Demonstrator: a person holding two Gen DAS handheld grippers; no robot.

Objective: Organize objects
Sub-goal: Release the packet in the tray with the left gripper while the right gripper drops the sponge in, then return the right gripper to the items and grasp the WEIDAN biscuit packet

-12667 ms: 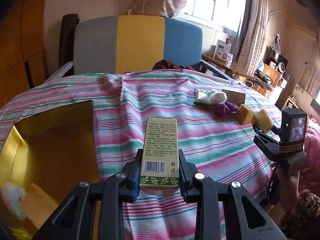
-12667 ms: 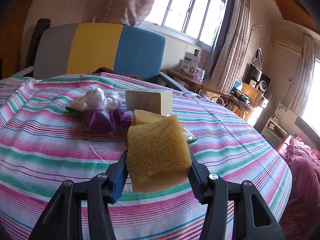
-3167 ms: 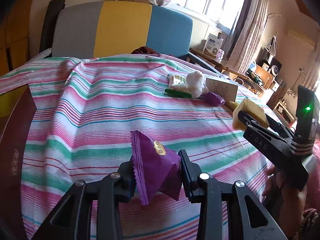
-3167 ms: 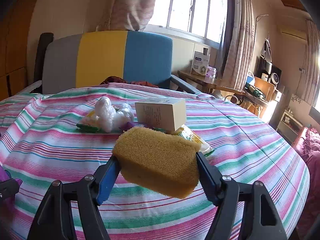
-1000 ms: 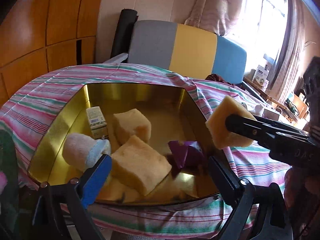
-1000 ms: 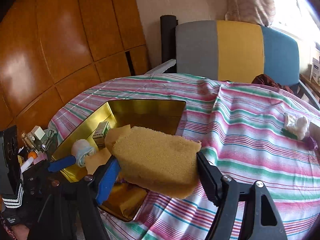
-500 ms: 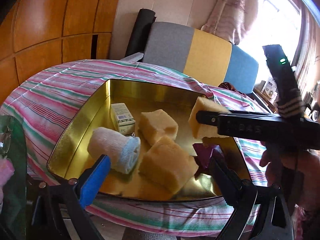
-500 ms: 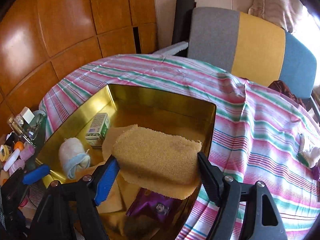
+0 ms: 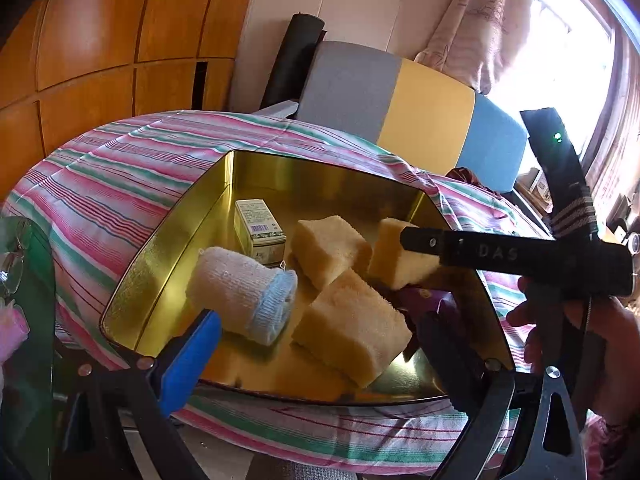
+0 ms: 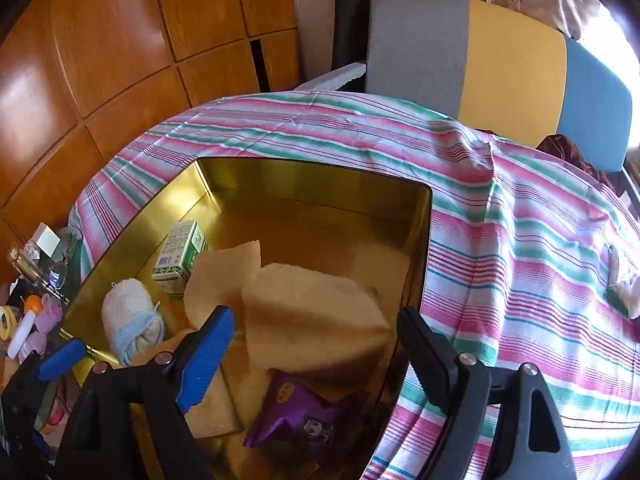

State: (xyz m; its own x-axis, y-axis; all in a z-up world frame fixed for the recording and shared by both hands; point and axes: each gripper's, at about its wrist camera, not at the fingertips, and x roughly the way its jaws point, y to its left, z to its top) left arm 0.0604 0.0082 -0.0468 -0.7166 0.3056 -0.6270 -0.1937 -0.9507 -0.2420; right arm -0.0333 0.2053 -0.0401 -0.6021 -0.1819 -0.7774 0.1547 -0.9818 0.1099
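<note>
Three sponges are at the gold tin (image 10: 424,240) now: two lie on its floor, and the third sponge (image 10: 312,316) sits between the wide-spread jaws of the right gripper (image 10: 316,344), just above the purple snack packet (image 10: 304,416). Those jaws have just been opening, and the pads appear clear of the sponge on both sides, though from the left wrist view one black finger crosses it and I cannot be sure it has fully dropped free. The left gripper (image 9: 320,344) hangs open and empty over the near rim of the tin.

What could go wrong: the sponge lands on the packet rather than the tin floor, close to the right wall, so it may settle tilted or tip against the rim. If a pad still catches its soft edge, pulling away could drag it back out onto the striped tablecloth (image 10: 520,264).

Around it in the tin lie a rolled white-and-blue sock (image 9: 244,292) and a small green carton (image 9: 260,232), both on the far left side and out of the way. Beyond the cloth stands a chair back in grey, yellow and blue (image 9: 400,96). Small bottles and clutter (image 10: 28,316) crowd the glass shelf beside the tin.
</note>
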